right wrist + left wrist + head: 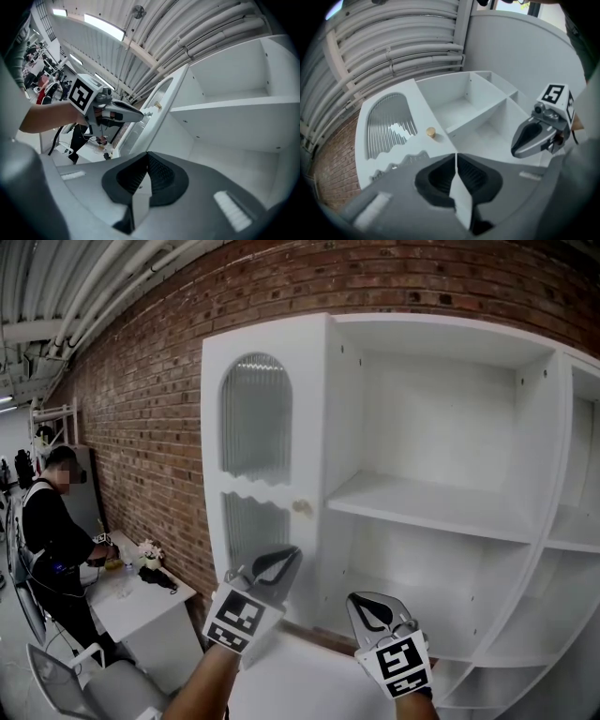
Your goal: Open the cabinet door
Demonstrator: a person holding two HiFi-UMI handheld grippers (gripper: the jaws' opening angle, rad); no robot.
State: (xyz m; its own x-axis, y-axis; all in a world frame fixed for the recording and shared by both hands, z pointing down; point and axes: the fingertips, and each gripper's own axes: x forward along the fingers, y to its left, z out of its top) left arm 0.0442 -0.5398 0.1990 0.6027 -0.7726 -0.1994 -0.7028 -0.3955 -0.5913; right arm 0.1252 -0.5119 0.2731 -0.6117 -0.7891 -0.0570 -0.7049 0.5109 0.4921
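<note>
The white cabinet (441,507) stands against a brick wall with its door (267,484) swung wide open to the left. The door has ribbed glass panels and a small round knob (302,507), brass-coloured in the left gripper view (431,132). My left gripper (286,556) hangs just below the knob and apart from it, shut with nothing in it (456,154). My right gripper (361,601) is lower, in front of the bottom compartment, also shut and holding nothing (147,153). The shelves inside are bare.
A brick wall (150,381) runs behind the cabinet. At the left a person (52,521) bends over a small white table (141,601) with small items on it. A grey chair (84,690) sits at the lower left. More open compartments (572,540) lie to the right.
</note>
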